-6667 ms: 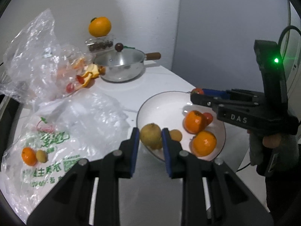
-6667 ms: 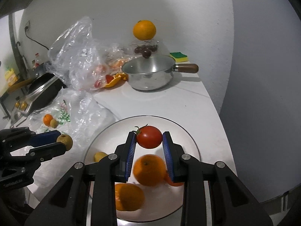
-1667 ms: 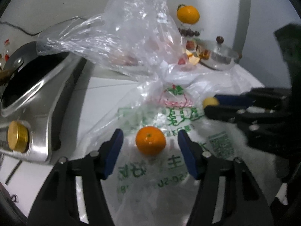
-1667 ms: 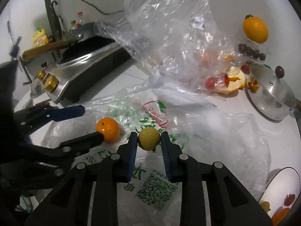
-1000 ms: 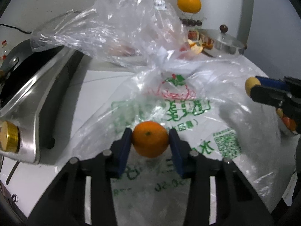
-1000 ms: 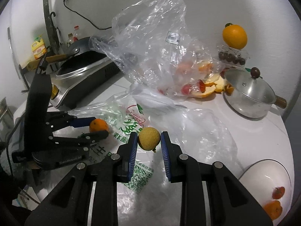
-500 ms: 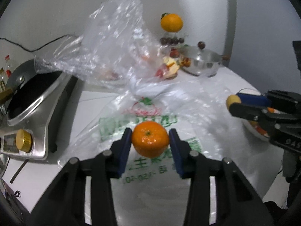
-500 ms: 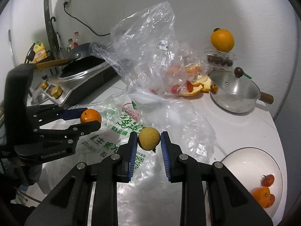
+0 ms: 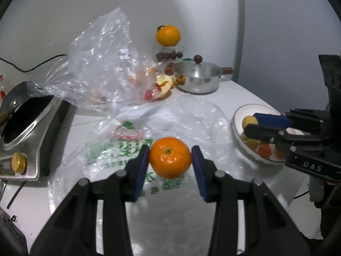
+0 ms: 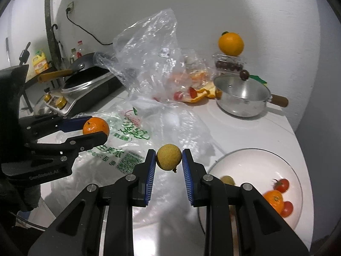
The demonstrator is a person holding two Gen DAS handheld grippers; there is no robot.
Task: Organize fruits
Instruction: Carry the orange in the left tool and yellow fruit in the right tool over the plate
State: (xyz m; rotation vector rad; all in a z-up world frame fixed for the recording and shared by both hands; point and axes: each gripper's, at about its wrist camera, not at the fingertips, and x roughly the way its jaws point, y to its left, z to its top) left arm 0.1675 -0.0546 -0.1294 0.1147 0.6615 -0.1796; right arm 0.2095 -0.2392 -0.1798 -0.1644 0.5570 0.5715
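Your left gripper point(image 9: 170, 160) pinches a mandarin point(image 9: 169, 160) above the printed bag point(image 9: 119, 149) at mid-counter; your right gripper point(image 10: 169, 160) clamps a small yellow fruit point(image 10: 169, 157) beside the plate's point(image 10: 251, 155) left rim.

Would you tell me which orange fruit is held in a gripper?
The mandarin clamped in the left gripper; the large orange sits atop a container by the wall.

Home kitchen: stove point(image 10: 85, 89), wok point(image 10: 83, 68), lidded saucepan point(image 10: 243, 96), oil bottles point(image 10: 39, 64).
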